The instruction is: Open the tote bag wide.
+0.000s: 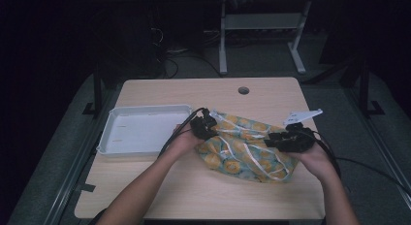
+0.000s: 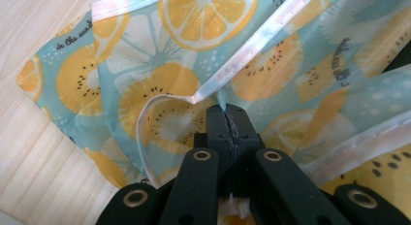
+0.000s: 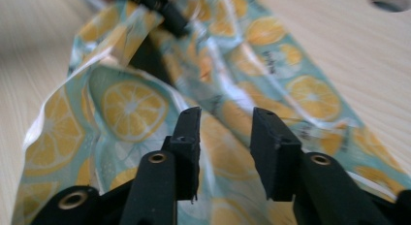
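Evidently the fruit-print cloth (image 2: 160, 84) was soft and limp; left gripper (image 2: 228, 119) pinched its white-bound hem (image 2: 261, 40), right gripper (image 3: 224, 137) stood part-open, empty.

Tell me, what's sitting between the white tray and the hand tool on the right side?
Between the white tray and the right gripper lie the left gripper, shut on the lemon-print cloth, and a stretch of that cloth on the table, as the high view shows.

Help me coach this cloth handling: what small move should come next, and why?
Probably close the right gripper on the citrus-print cloth: its jaws stand apart over the fabric, while the left gripper is already shut on a fold.
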Demonstrator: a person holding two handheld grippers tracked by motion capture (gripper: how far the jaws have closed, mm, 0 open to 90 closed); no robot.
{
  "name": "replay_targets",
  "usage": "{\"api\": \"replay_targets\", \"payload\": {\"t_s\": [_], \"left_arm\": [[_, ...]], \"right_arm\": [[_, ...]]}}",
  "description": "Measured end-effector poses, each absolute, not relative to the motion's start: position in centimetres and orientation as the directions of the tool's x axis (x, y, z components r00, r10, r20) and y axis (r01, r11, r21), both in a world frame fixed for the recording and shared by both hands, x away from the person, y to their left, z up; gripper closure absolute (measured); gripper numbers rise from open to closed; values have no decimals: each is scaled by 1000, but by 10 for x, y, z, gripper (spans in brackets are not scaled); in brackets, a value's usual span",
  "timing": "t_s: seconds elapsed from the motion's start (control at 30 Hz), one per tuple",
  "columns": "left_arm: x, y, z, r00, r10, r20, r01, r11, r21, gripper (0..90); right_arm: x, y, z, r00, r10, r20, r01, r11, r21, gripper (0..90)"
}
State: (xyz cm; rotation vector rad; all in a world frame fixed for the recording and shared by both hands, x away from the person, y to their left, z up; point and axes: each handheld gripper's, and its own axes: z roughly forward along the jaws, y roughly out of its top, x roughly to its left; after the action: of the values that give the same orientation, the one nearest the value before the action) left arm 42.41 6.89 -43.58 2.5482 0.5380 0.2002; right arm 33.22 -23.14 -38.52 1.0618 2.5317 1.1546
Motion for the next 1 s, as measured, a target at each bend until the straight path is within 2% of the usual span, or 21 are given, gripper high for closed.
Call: {"api": "replay_targets", "payload": {"t_s": [0.1,0.17,0.23,0.27,0.47,0.7,0.87,1.0], "left_arm": [[424,69,-436,911,410,34,334,-784,523,899],[424,69,-437,911,410,32,334,-784,524,899],[424,69,-437,911,411,31,335,-783,524,899],[425,70,-437,911,412,28,337,-782,524,899],[424,70,-437,910,414,23,342,-783,520,899],[424,71,-437,905,426,16,357,-778,517,899],[424,73,-437,907,422,18,356,-786,507,899],[424,73,-438,905,424,14,359,-783,507,899]], "right_arm": [[336,-217,-395,-749,656,94,541,525,657,624],[340,-213,-402,-753,651,95,551,546,631,707],[340,-210,-405,-761,642,88,550,569,611,851],[340,-210,-404,-760,644,86,552,570,608,886],[325,-214,-394,-778,621,97,530,564,634,899],[289,-214,-383,-814,569,117,493,570,657,898],[263,-209,-393,-837,530,139,486,602,634,898],[253,-210,-404,-831,535,150,506,616,604,898]]}}
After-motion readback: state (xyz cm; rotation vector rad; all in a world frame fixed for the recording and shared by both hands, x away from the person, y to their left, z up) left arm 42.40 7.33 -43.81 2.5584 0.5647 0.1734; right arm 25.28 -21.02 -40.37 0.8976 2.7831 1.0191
